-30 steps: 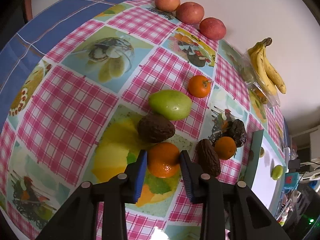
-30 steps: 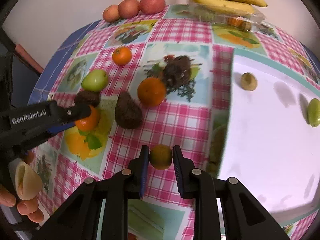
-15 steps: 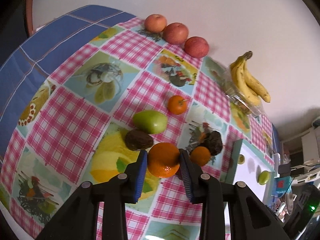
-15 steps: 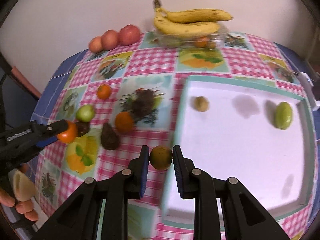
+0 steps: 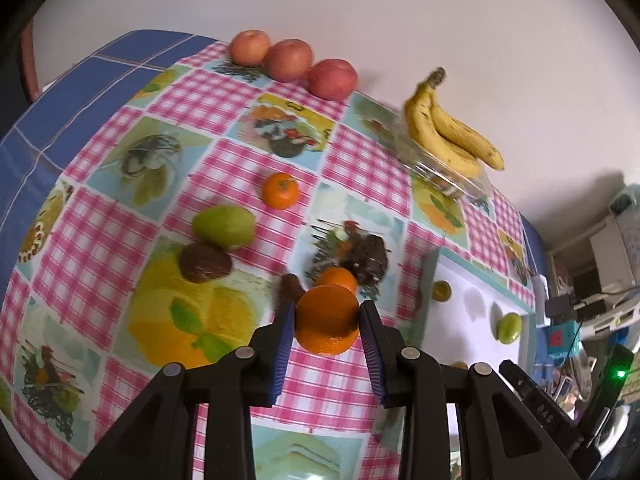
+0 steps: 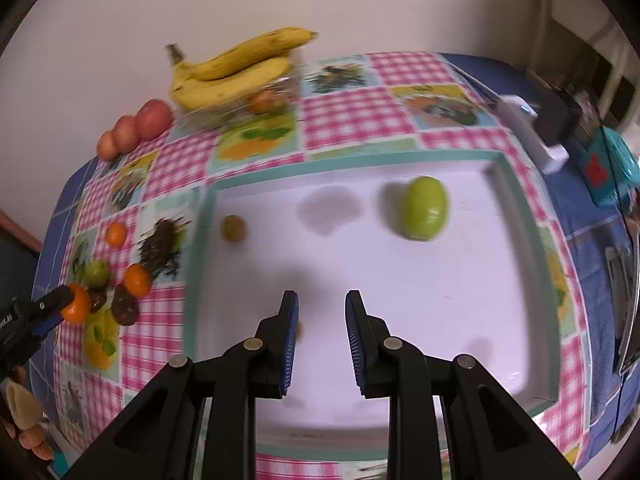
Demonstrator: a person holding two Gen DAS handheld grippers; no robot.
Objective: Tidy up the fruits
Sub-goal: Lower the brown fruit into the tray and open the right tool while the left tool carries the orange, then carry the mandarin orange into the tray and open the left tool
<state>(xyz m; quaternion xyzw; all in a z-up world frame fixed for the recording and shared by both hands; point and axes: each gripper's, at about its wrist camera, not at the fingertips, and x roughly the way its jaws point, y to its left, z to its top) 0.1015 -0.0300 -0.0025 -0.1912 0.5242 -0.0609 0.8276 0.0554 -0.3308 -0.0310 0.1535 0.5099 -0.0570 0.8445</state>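
Currently, left gripper [image 5: 326,318] jaws clamp an orange [image 5: 327,320]; right gripper [image 6: 322,316] jaws stand wide over the tray [image 6: 516,216]. Weak grip risks dropping the orange toward 12 o'clock.

Pink-checked cloth [image 5: 224,104] with fruit prints covers the worktop; white tray [image 6: 400,280], teal rim; yellow bananas [image 6: 236,68]; orange tangerine [image 5: 327,320] between blue-padded black tools.

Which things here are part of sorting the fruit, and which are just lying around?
Part of the job:
- left tool gripping an orange
- right tool, open over the white tray
- loose oranges
- green fruit

Just lying around:
- white device
- teal gadget
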